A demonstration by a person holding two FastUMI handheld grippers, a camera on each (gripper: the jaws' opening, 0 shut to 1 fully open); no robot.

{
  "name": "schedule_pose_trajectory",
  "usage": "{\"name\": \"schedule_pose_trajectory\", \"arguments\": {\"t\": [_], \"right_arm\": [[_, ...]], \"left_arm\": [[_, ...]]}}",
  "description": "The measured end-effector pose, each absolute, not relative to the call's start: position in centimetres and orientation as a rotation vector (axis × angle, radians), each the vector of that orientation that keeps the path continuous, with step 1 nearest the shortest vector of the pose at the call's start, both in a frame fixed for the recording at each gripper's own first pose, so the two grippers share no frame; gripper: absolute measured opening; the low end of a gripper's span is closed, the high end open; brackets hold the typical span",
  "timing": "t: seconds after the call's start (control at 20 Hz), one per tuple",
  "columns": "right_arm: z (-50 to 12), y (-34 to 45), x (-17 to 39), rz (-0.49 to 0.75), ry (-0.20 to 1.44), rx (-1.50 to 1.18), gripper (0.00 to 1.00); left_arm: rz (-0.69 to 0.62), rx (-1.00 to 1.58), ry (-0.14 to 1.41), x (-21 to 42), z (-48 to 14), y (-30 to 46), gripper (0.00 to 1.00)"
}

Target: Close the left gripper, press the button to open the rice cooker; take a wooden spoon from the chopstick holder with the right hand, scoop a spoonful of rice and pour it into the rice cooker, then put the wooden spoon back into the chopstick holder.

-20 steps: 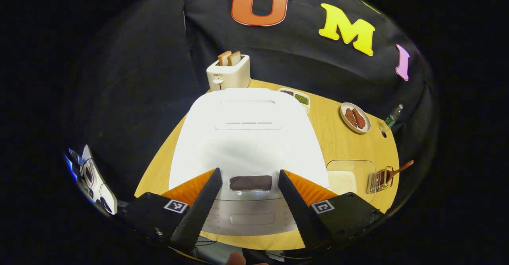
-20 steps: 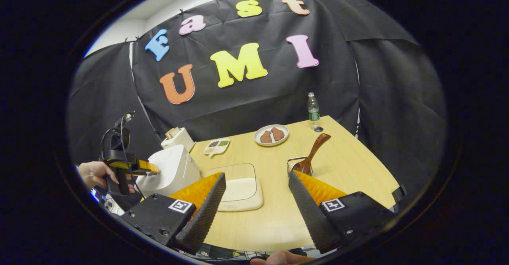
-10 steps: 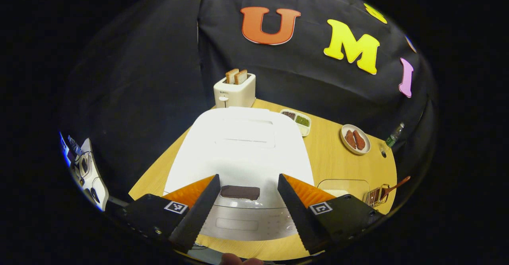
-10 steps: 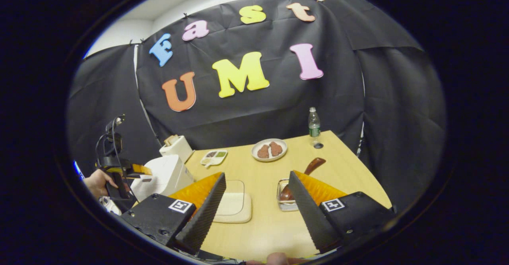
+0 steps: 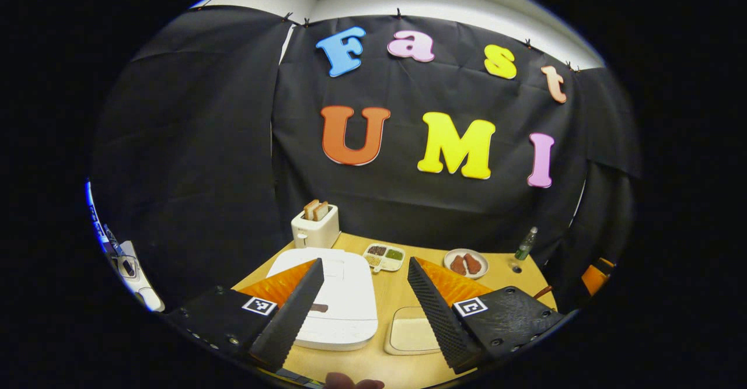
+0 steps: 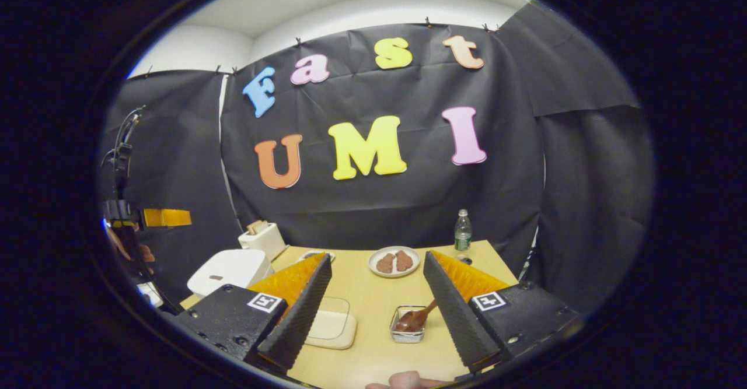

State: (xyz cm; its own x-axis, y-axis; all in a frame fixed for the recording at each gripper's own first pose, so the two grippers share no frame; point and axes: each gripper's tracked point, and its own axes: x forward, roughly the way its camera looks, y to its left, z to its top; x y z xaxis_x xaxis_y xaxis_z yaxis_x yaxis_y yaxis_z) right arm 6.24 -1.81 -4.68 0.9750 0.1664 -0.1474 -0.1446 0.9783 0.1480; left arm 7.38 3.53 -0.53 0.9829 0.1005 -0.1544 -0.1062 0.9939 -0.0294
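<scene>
I see the table (image 6: 373, 295) across the lower half of the right gripper view, and the rice cooker (image 5: 335, 298) at lower centre-left of the left gripper view, its lid down. My worry starts there: the lid is not open, so any rice I carry over now would land on the lid, not inside.

The left gripper (image 5: 365, 307) sits at the bottom of its own view with its fingers spread wide and nothing between them. The task wants them closed before pressing the button (image 5: 318, 307), the dark strip on the cooker's front; spread like this, I judge they could straddle it and miss. The gripper also looks well above the cooker, so a fast descent could hit the lid off-target.

The right gripper (image 6: 376, 310) is wide too and empty, at the bottom of its view. The rice tray (image 6: 332, 326) lies between the cooker and the chopstick holder (image 6: 407, 329), lower centre. The wooden spoon (image 6: 415, 319) leans in that wire holder, handle tilted up to the right. A skewed grab could tip the light holder or drag it along.
</scene>
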Motion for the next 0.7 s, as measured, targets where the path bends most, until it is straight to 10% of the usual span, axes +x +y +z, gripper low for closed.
{"name": "schedule_pose_trajectory", "arguments": {"t": [0.7], "right_arm": [[1.5, 3.7, -9.4, 0.038, -0.007, 0.031, 1.00]], "left_arm": [[-0.072, 0.007, -0.034, -11.3, 2.4, 0.8, 0.94]]}}
